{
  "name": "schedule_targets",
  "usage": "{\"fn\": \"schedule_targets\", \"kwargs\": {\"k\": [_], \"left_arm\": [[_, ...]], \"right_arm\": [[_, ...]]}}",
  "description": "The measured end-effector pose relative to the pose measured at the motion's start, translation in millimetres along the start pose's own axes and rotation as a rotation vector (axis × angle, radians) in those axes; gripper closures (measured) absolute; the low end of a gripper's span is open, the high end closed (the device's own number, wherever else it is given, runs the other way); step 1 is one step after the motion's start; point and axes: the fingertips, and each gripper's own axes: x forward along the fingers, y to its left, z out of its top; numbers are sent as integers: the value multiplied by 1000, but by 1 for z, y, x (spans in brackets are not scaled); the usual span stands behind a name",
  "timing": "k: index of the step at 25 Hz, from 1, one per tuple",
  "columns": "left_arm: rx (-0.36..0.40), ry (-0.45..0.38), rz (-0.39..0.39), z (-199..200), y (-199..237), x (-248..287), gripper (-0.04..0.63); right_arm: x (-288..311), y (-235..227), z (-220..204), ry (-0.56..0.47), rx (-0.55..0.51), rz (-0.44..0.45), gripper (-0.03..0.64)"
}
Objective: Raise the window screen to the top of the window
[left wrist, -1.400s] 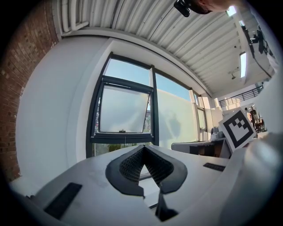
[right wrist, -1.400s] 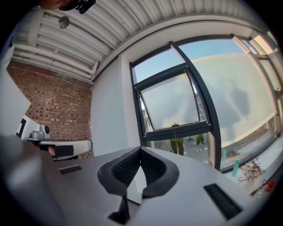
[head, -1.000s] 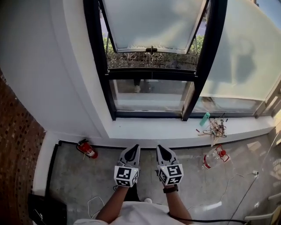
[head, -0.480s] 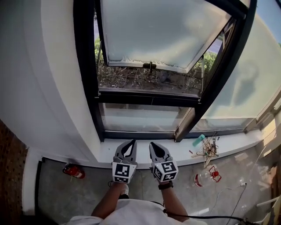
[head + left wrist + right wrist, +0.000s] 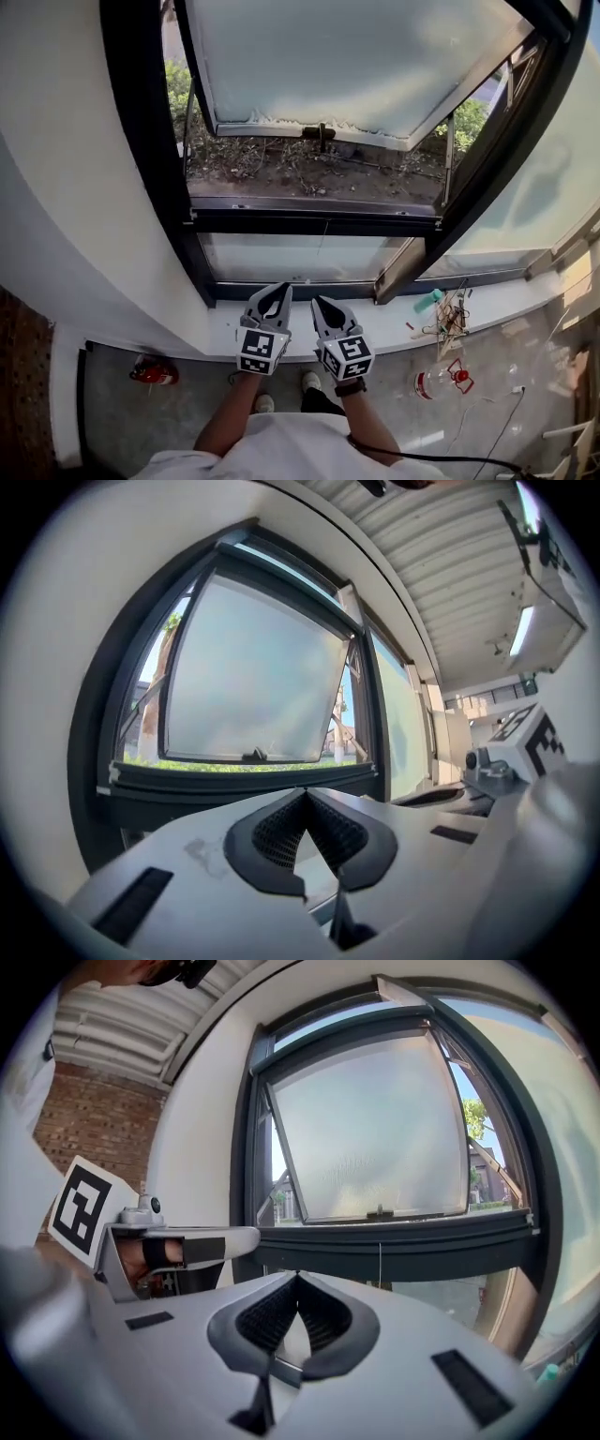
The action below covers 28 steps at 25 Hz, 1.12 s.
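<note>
A black-framed window (image 5: pixel 150 187) fills the head view. Its frosted sash (image 5: pixel 347 66) is swung outward, with a small handle (image 5: pixel 321 133) on its lower edge. A dark horizontal bar (image 5: pixel 309 221) crosses the opening, and a thin cord (image 5: pixel 380 1260) hangs from it over the lower pane (image 5: pixel 300 257). I cannot make out the screen mesh itself. My left gripper (image 5: pixel 281 289) and right gripper (image 5: pixel 316 302) sit side by side over the white sill (image 5: pixel 394 328), just short of the lower pane. Both are shut and empty, with the tips meeting in the left gripper view (image 5: pixel 305 792) and in the right gripper view (image 5: pixel 297 1276).
A red fire extinguisher (image 5: pixel 153 372) lies on the floor at the left. A plastic bottle (image 5: pixel 441 378) lies at the right. A tangle of wires and tools (image 5: pixel 452 314) and a teal item (image 5: pixel 429 300) rest on the sill's right part. A white wall (image 5: pixel 56 187) flanks the window.
Both grippers have moved forward from over the floor to over the sill, close to the window. The window now looms larger in the head view. The jaws stayed shut.
</note>
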Motion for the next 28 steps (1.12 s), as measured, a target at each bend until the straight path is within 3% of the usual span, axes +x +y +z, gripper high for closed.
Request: {"fn": "schedule_targets", "kwargs": {"k": [4,9,13,18,22,28], "left_arm": [[158,33,14,10,15,46,597],[288,100,28,10,41,99,595],[474,197,28,-2,50,135,595],[735,377,-57,-35,49,170,531],[887,459,-60,-49,60,185,495],[1023,513,-90,-60,60,199,469]], "right_arm": [[28,-36,11,-6,4,14,617],[53,-77,13,-13,33,16,617],[68,-100,5,5,49,29,617],[90,-118,-15,49,62,52,617],[105,-127,-34,83,58,30,615],[121,-147,-68,136,79,-11,471]]}}
